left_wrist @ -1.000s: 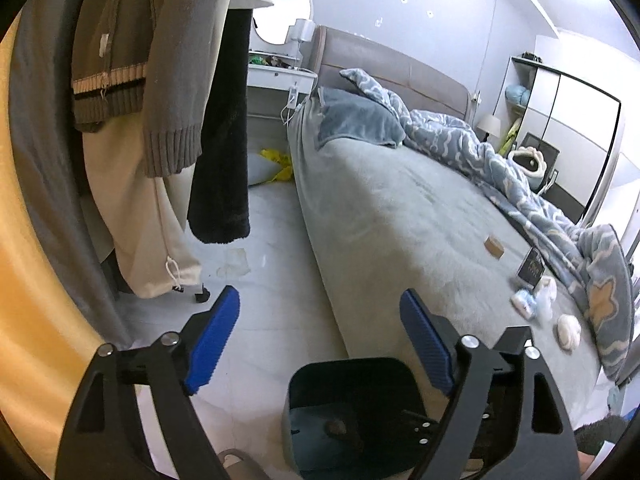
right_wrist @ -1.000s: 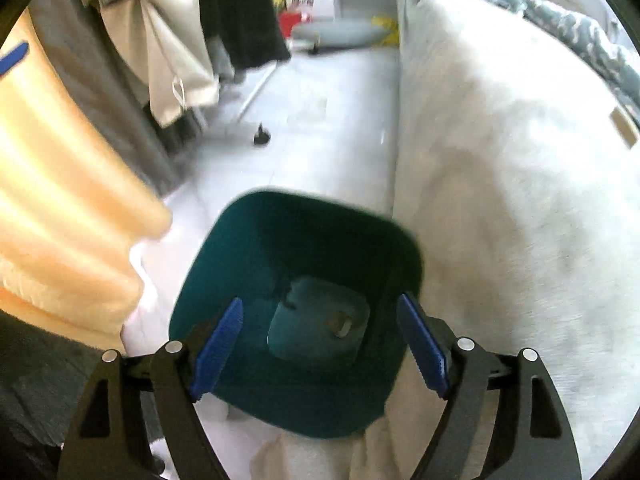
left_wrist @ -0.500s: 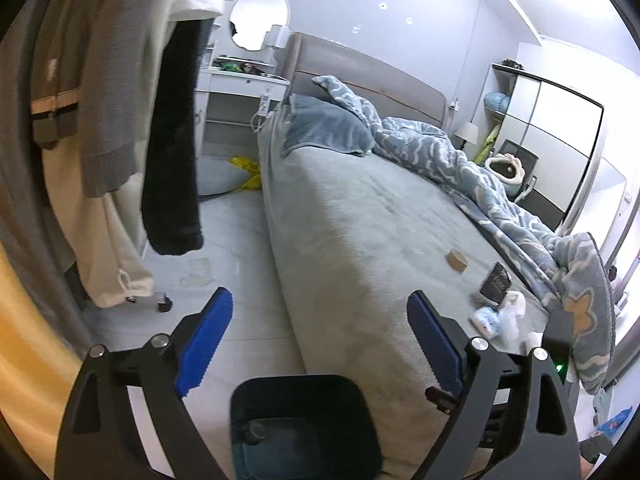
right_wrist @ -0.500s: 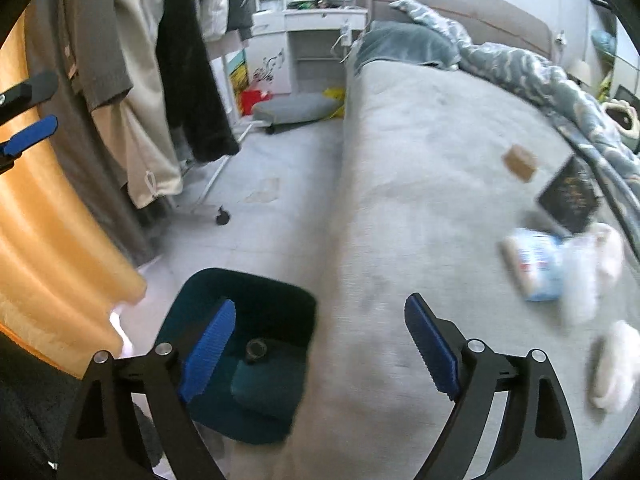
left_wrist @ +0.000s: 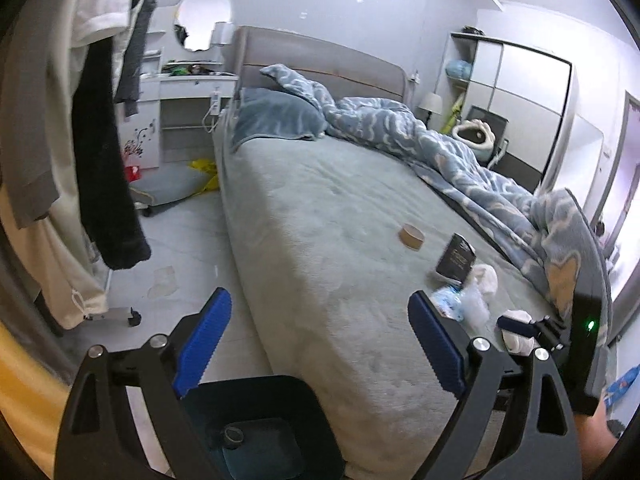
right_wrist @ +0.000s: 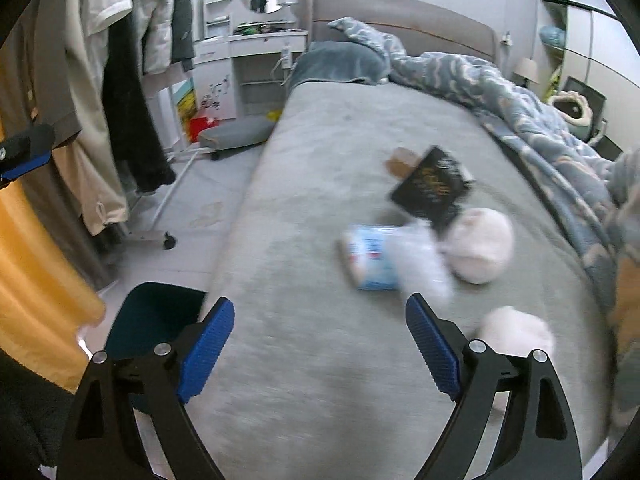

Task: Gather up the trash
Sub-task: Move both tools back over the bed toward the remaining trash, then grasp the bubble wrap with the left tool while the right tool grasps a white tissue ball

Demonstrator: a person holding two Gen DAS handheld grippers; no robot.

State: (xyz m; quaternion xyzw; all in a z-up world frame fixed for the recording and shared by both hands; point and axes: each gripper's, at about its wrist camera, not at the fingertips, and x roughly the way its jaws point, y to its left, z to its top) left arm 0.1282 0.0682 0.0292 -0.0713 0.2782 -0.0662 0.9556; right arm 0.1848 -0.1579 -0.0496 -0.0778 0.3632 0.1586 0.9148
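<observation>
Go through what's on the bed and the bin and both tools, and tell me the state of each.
Left tool: open, empty.
Right tool: just opened wider, empty.
Bin: open-topped, on the floor beside the bed.
Black box: propped at a tilt.
Tape roll: lying flat.
Blue-and-white packet: on its side.
Duvet: rumpled.

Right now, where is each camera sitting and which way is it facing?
Left wrist: on the left gripper, open, above the bin, looking along the bed; the right gripper shows at right.
Right wrist: on the right gripper, open, over the bed's near end, facing the trash; a left gripper finger shows at left.
Shared: bed, bin, trash, hanging clothes.
</observation>
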